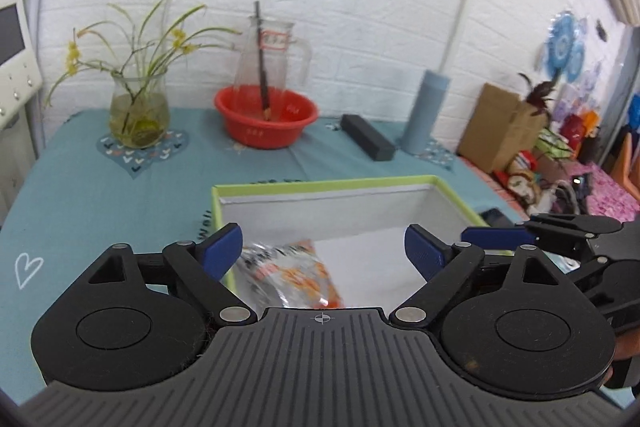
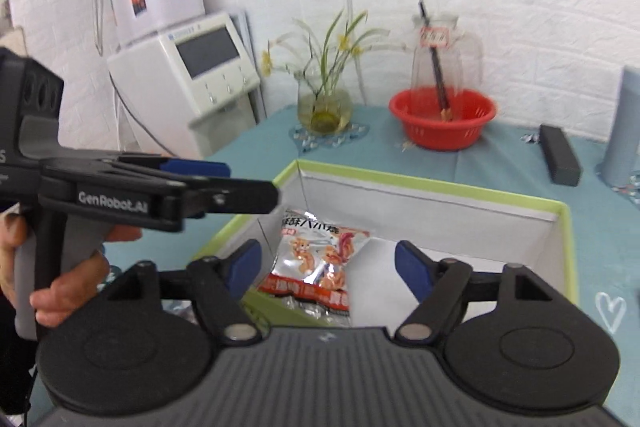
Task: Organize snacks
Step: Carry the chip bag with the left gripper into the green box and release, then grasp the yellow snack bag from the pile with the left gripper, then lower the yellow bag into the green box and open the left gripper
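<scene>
A: From the left wrist, what do you make of it?

B: The left gripper (image 1: 323,254) has its jaws spread wide with nothing between the pads. Beneath them, the snack packet (image 1: 294,277) lies in the near-left corner of the green-rimmed box (image 1: 320,183), blurred in this view. The right gripper (image 1: 496,235) pokes in at the side.

A: And from the right wrist?

B: Its jaws stand apart too, empty. The packet (image 2: 318,267) rests flat against the box wall (image 2: 420,205), clear of both pads. A hand (image 2: 60,291) holds the left gripper (image 2: 224,183) over the rim.

A: So the step?

B: I judge this packet placed. Lift both grippers straight up, clear of the rim, so no finger drags the box, then fetch another snack and lay it beside this one.
</scene>
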